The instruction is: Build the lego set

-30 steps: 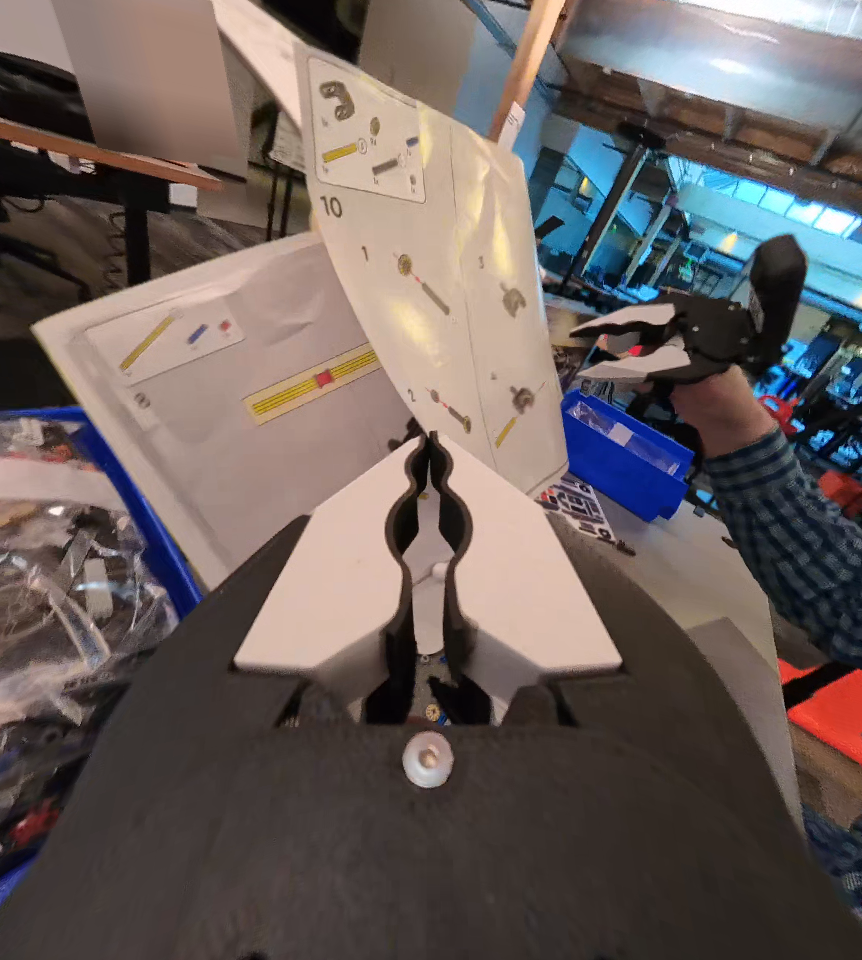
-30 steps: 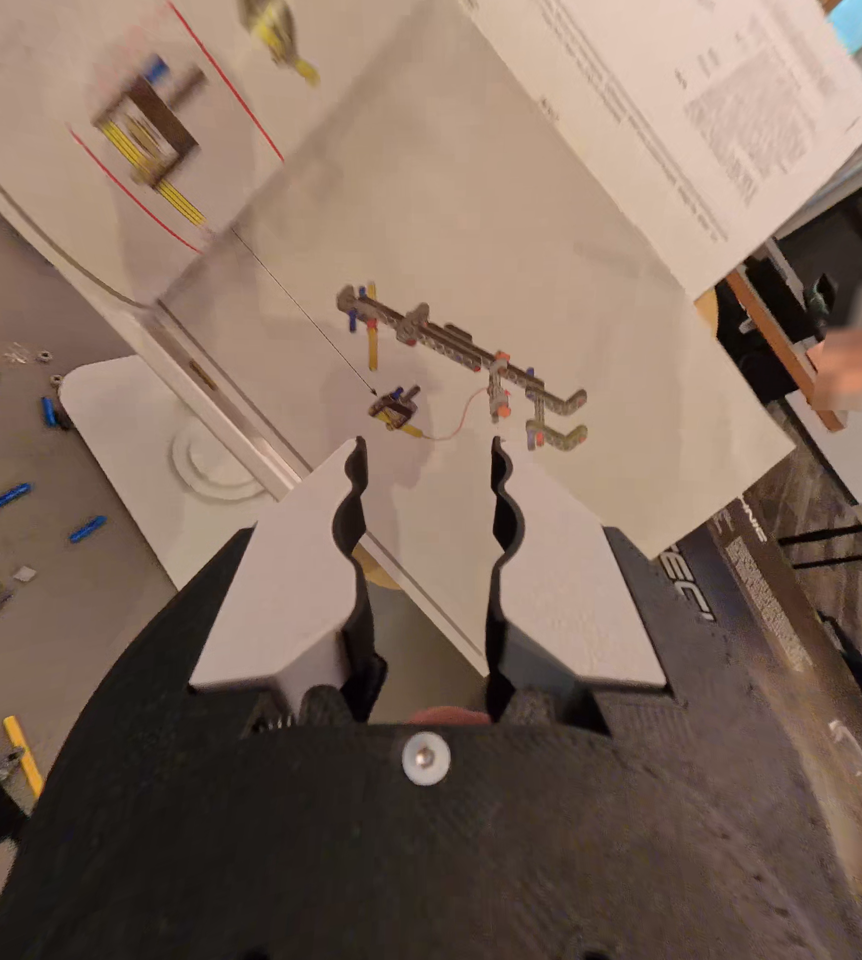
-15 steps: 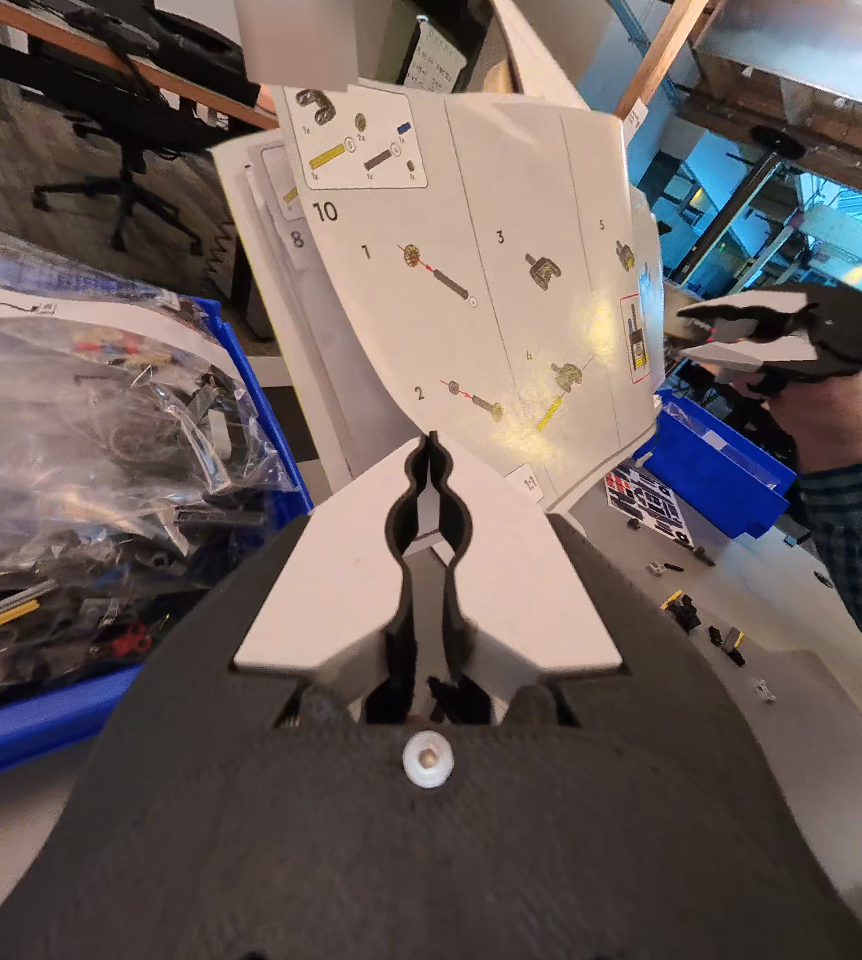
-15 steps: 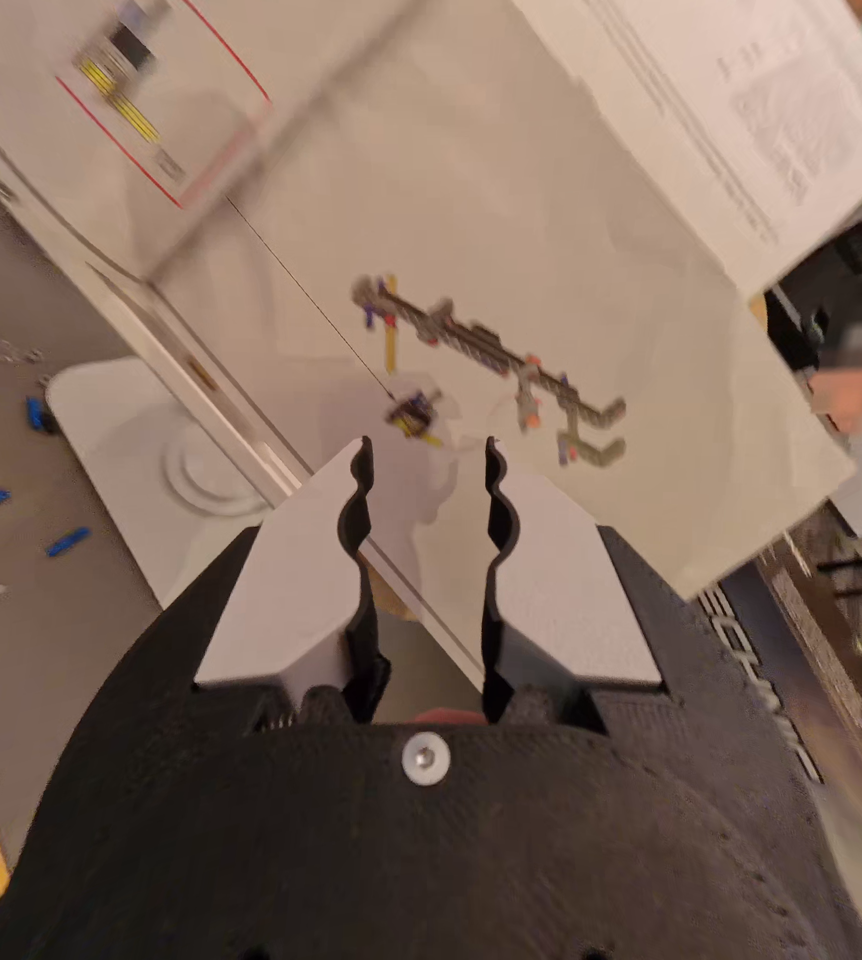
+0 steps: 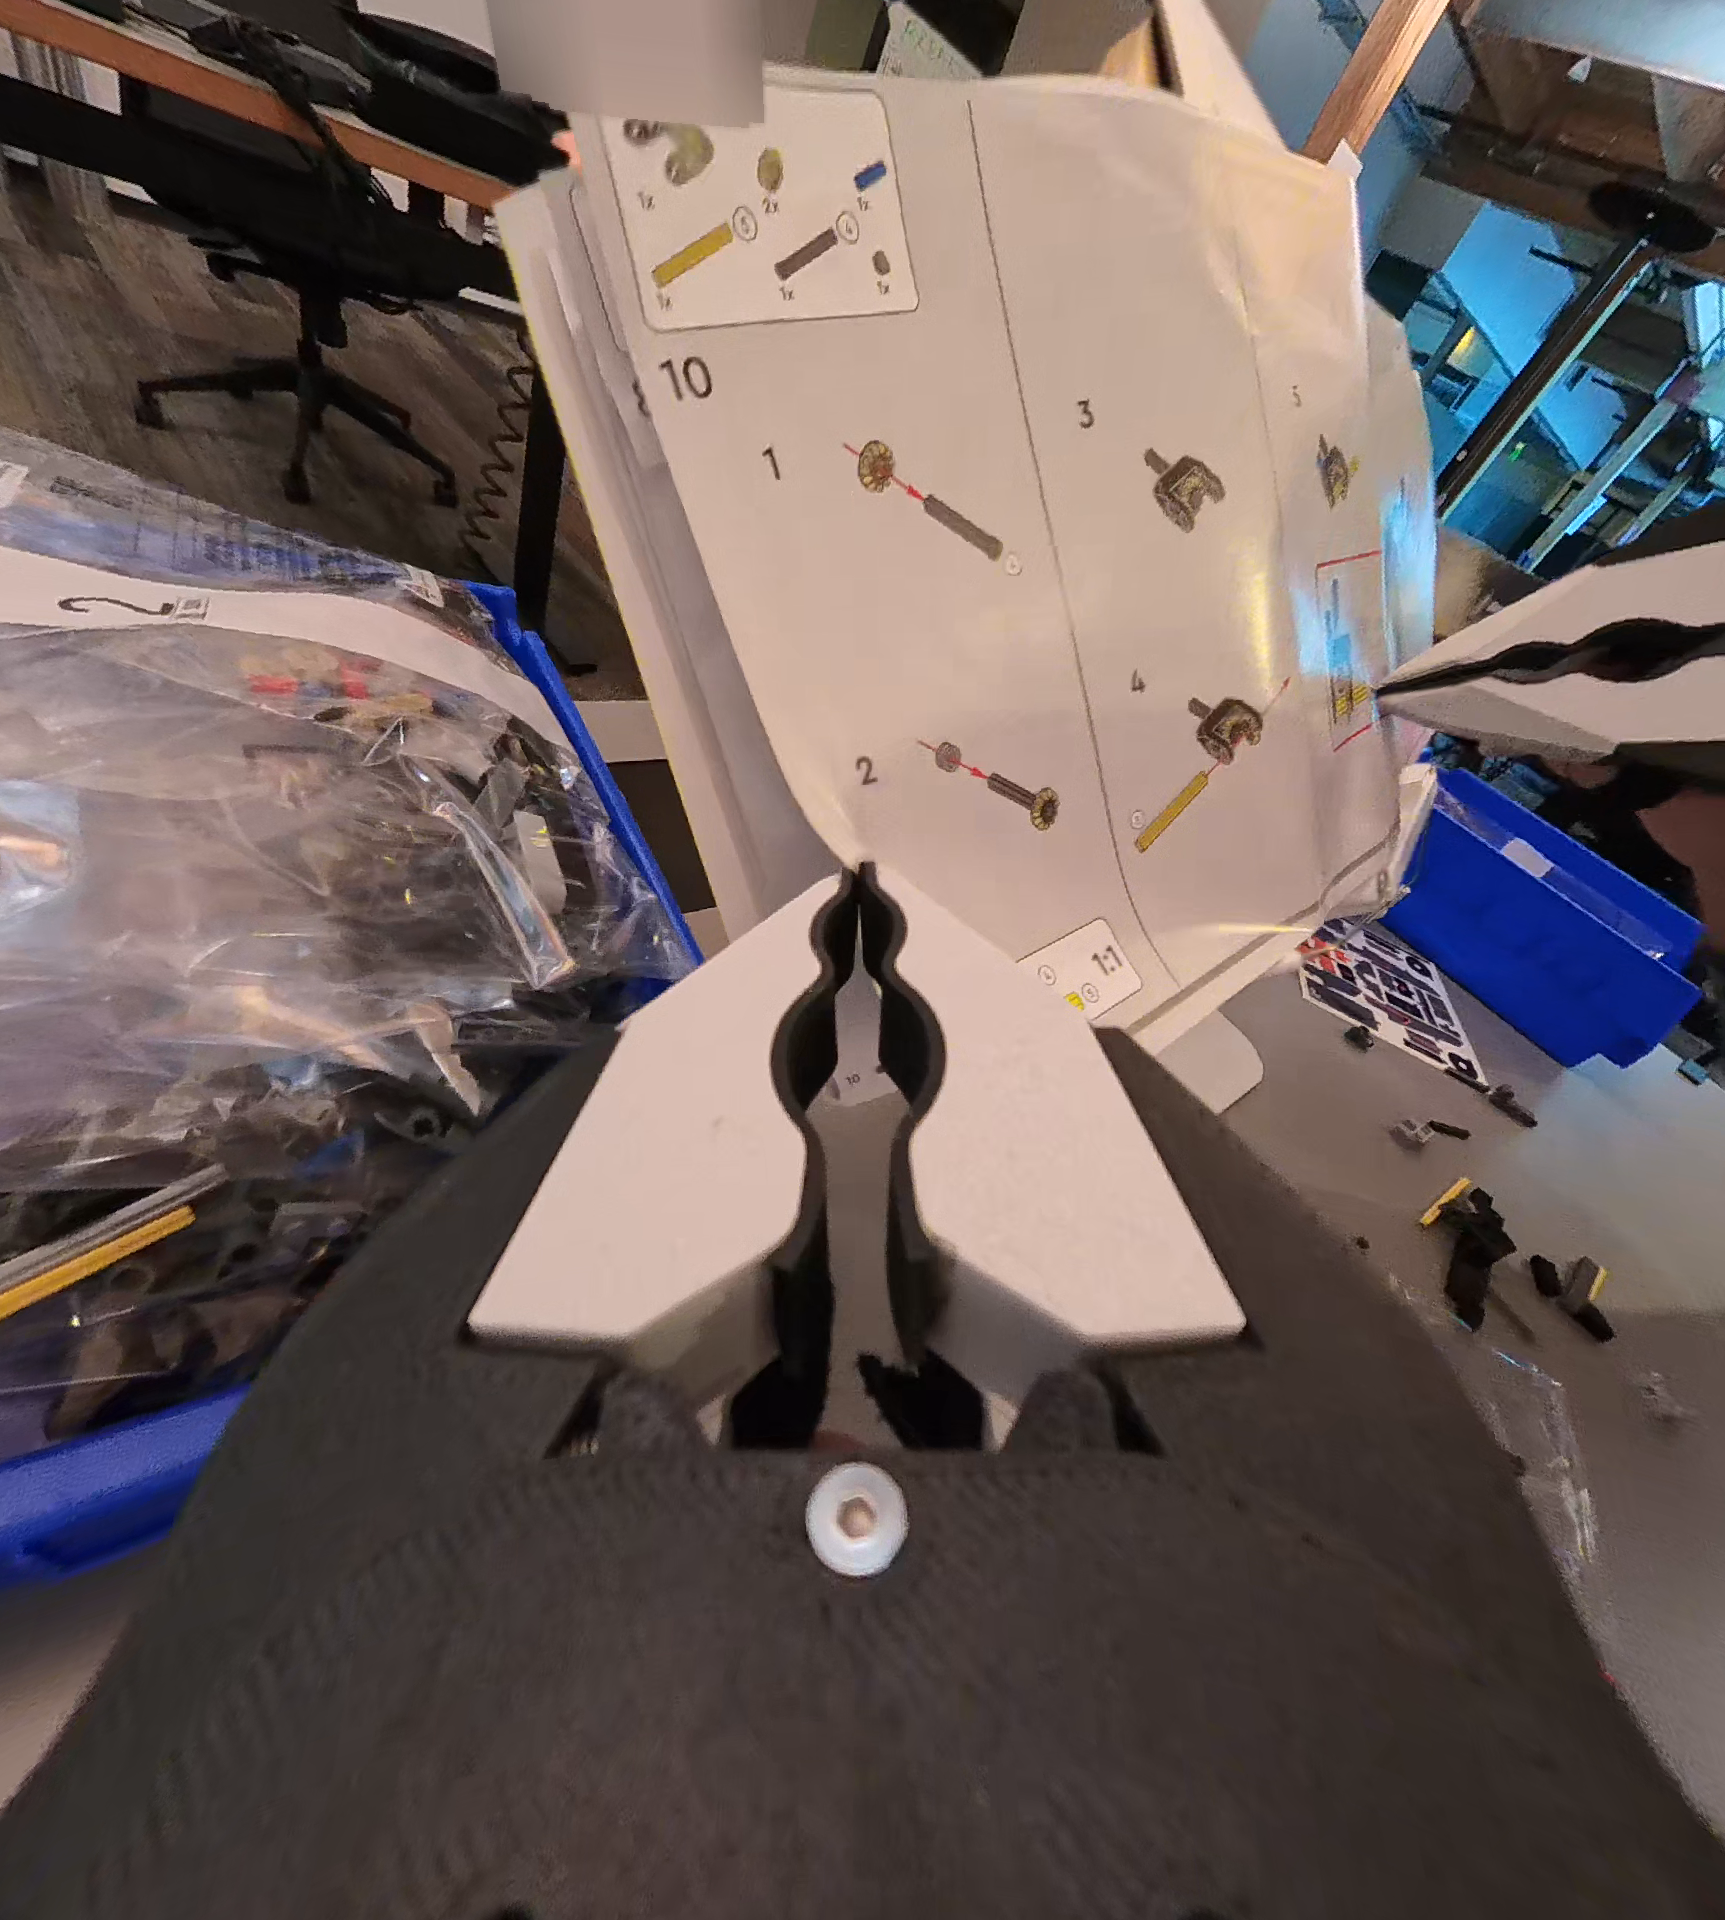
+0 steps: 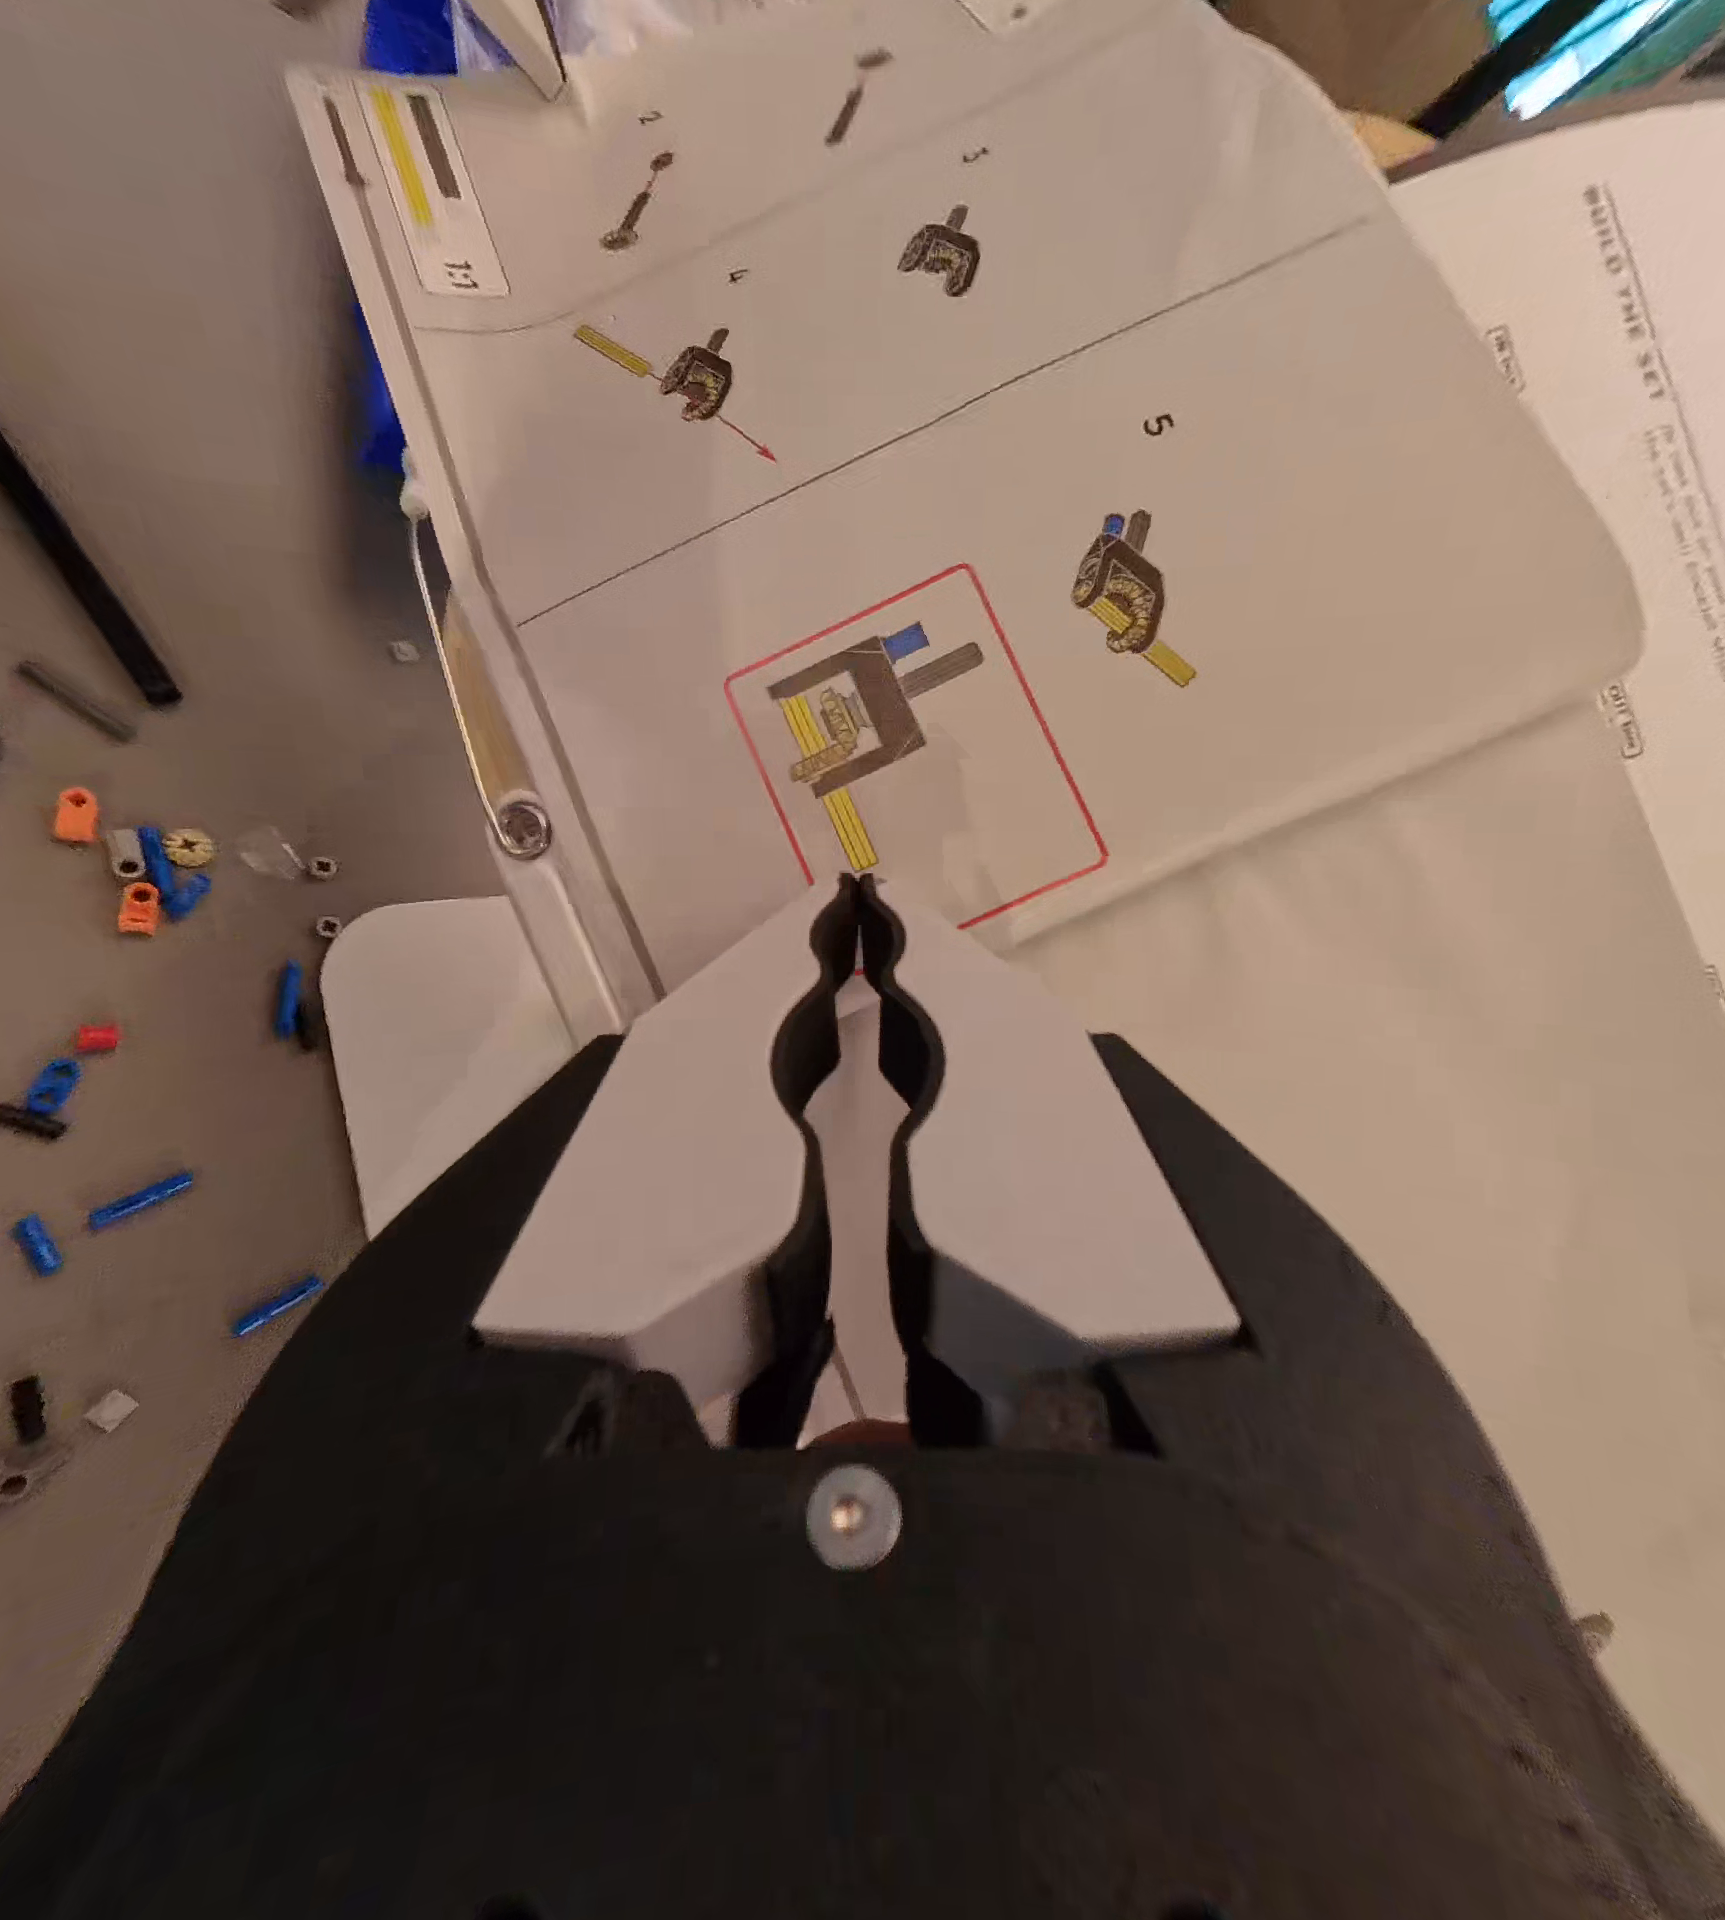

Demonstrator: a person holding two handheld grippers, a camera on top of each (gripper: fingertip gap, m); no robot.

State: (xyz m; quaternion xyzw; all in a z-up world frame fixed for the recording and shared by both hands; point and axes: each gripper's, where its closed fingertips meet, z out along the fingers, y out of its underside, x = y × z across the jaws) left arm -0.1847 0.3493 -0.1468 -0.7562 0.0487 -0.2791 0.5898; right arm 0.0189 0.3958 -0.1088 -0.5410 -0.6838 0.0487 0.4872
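While both grippers press in on it, the instruction booklet stands propped on a white stand at the back of the grey table, its open page curling forward and showing numbered drawings of small parts.

At the page's lower edge, the left gripper has its white jaws drawn together until the tips meet; whether paper is actually caught between them is hard to judge from this angle. From the right, the right gripper comes in sideways with its tips closed to a point against the page's outer edge, by a red-outlined drawing. In its own view the right gripper likewise shows its tips together, touching the page just below the red-framed picture of a yellow-and-grey assembly.

Loose lego pieces lie scattered on the table to the left of the stand in the right wrist view: blue pins, orange connectors, a red bit, a long black beam and a grey axle. More dark and yellow pieces sit near a sticker sheet in the left wrist view.

A blue bin packed with clear bags of parts stands to the left of the booklet, and a smaller blue bin sits behind the sticker sheet. A printed white sheet lies beside the booklet.
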